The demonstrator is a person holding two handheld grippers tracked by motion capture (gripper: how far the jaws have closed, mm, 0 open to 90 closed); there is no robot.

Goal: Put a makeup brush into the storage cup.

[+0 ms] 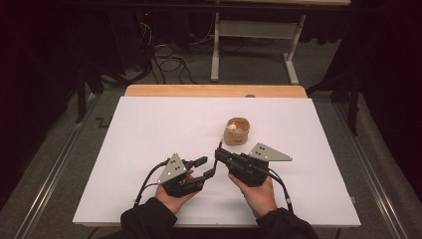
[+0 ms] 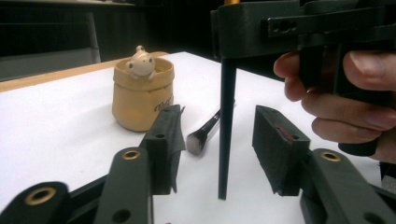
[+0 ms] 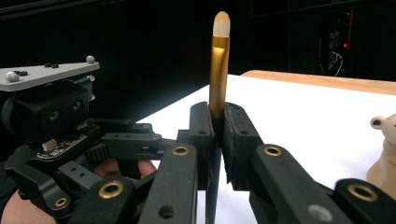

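A slim makeup brush [image 3: 219, 51] with a gold ferrule, pale tip and black handle stands upright, and my right gripper [image 3: 218, 116] is shut on it just below the ferrule. In the left gripper view the black handle [image 2: 227, 130] hangs down between the two pads of my left gripper [image 2: 215, 114], which is open; neither pad touches the handle. From above, the left gripper [image 1: 205, 167] and right gripper [image 1: 218, 152] meet nose to nose near the table's front middle.
A tan pot [image 1: 237, 131] with a small animal figure [image 2: 140, 63] on its rim stands just beyond the grippers. A second, fluffy brush [image 2: 203, 133] lies on the white tabletop [image 1: 149, 129] beside the pot. A wooden strip [image 1: 214, 90] edges the far side.
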